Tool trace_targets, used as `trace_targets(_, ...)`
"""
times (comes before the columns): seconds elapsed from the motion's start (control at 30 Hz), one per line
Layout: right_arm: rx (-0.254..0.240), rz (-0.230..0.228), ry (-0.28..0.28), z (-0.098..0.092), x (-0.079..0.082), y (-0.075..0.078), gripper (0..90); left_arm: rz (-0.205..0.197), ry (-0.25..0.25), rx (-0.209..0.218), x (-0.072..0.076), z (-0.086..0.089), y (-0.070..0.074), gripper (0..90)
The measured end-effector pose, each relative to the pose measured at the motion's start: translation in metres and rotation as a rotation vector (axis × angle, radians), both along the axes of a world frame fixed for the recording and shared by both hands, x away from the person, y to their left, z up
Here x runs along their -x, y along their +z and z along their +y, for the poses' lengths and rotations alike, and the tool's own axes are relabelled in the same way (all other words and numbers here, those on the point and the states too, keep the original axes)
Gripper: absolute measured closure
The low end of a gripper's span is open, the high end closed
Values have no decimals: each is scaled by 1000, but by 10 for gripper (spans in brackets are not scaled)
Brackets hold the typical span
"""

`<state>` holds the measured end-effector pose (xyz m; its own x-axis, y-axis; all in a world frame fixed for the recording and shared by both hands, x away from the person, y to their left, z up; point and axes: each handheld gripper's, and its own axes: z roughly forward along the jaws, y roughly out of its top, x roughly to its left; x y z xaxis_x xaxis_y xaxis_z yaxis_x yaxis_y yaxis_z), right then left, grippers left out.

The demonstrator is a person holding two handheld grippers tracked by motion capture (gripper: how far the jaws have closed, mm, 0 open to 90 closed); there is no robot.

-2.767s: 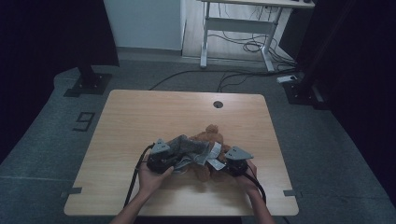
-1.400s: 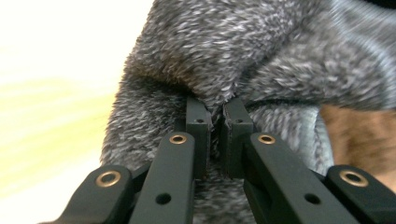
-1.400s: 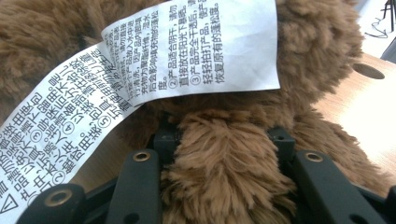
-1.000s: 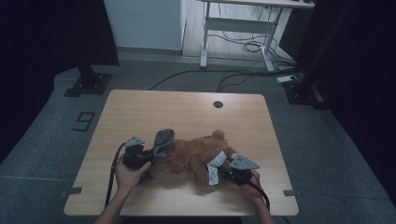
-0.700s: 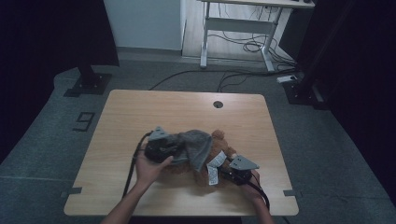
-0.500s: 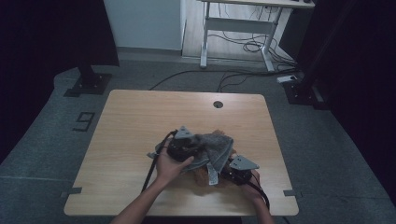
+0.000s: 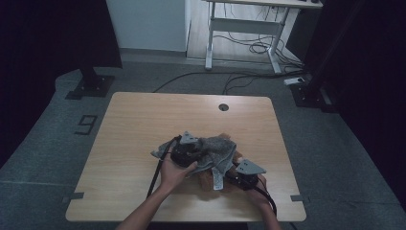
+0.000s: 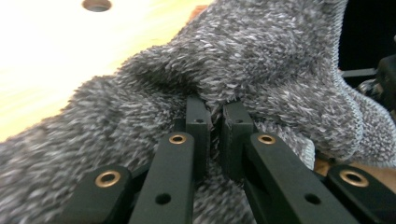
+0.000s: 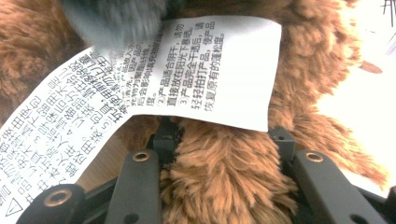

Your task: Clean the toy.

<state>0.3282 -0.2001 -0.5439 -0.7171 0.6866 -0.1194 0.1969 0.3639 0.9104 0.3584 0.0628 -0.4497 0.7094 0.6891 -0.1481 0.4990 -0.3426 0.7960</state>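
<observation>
Left tongs [image 8: 214, 126] pinching grey fuzzy cloth [image 8: 261, 60], right tongs [image 9: 224, 135] clamping brown plush toy [image 9: 224, 182], on table [image 7: 143, 120]

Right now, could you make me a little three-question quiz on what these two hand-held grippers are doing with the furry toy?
1. True or false: the left gripper is shut on the grey fuzzy cloth.
2. What does the right gripper clamp between its jaws?
A. the white care label
B. a part of the brown plush toy
C. a cable
3. In the high view, where does the grey cloth lie relative to the plush toy?

Key
1. True: its jaws pinch a fold of the cloth.
2. B: brown fur of the plush toy fills the gap; the white care label hangs just beyond.
3. Draped over the toy, on the wooden table.
</observation>
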Motion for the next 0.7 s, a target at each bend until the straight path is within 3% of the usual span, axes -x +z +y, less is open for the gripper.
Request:
trace_targets(0.1,-4,1,-2,0,0,0,589,1,33,-5,0,21,-3,834)
trace_targets(0.17,-7,1,1,0,0,0,587,21,45,29,1,36,-6,834)
trace_targets(0.3,-11,-1,5,1,0,0,585,-5,66,45,8,55,-5,834)
trace_targets(0.43,-13,0,2,1,0,-1,585,-6,91,70,12,75,-6,833)
trace_targets(0.57,-15,1,3,1,0,-1,585,10,130,97,12,98,-12,832)
trace_targets(0.7,-22,6,2,1,0,-1,585,37,171,93,13,115,-22,831)
